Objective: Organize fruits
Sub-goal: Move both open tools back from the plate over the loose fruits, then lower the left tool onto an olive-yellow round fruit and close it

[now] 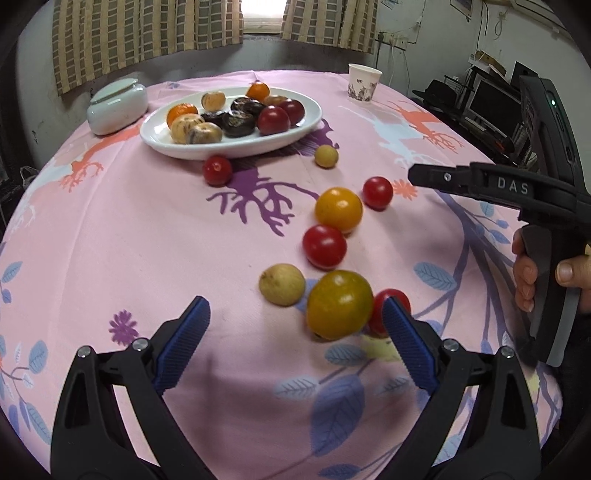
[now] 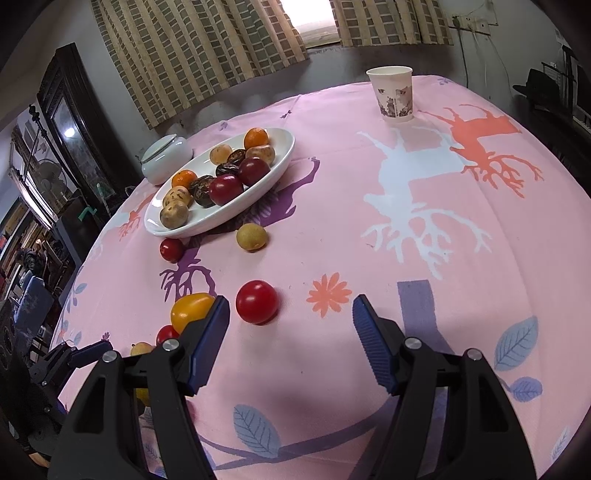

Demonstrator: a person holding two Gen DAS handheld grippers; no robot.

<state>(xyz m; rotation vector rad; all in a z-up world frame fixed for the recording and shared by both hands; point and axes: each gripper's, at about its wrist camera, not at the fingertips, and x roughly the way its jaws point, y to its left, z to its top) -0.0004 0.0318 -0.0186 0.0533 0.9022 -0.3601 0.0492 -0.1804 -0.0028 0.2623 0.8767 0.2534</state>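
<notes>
The left gripper (image 1: 295, 325) is held with jaws apart over loose fruit on the tablecloth (image 1: 147, 240); a red tomato (image 1: 384, 306) is half hidden behind its right pad. The right gripper (image 2: 290, 325) is spread, empty. The plate (image 1: 236, 147) is part filled.

Blown-out window (image 1: 263, 11) backlight, soft shadows, fisheye-warped dark corners
</notes>
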